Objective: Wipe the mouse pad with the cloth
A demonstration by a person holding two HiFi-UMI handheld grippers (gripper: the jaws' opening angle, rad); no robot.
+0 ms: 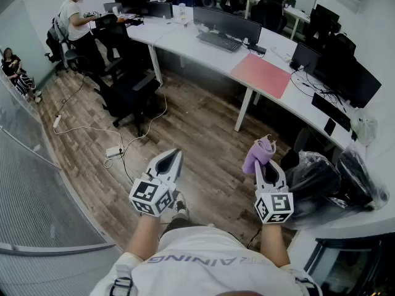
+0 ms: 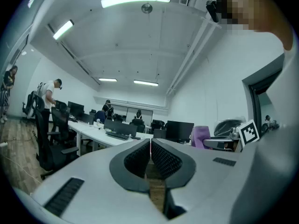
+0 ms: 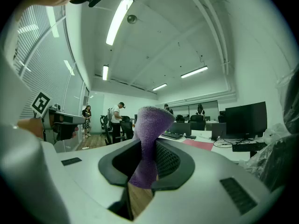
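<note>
Cloth (image 1: 260, 154), purple, is sitting pinched at the tips of the right gripper (image 1: 264, 165), bunched up and standing past the jaws.

Head view: both grippers are being held out over the wood floor (image 1: 197, 125), well short of the desk (image 1: 185, 41). The left gripper (image 1: 173, 158) is pointing forward, jaws drawn to a point. The mouse pad (image 1: 261, 74), a pink rectangle, is lying flat on the white desk near its front edge. It is lying just right of a keyboard (image 1: 219, 41) and well apart from the cloth. A black office chair (image 1: 126, 92) is standing to the left. A crumpled black bag (image 1: 324, 179) is lying beside the right gripper. A person (image 1: 75, 20) is standing at the desk's far end.

Left gripper view: the jaws are pressing together, ribbed pads meeting, with nothing between them. Off to the right the cloth is showing as a purple lump beside the right gripper's marker cube (image 2: 249, 132). The desk is showing edge-on, and I cannot make out the mouse pad here.

Right gripper view: the jaws are clamping the cloth. It is running up between the ribbed pads, flaring above them, with a tail hanging below. The mouse pad is showing only as a thin pink strip on the desk beyond, right of the cloth. Ceiling light strips (image 3: 117, 20) are glowing overhead, outside what the head view is taking in.
</note>
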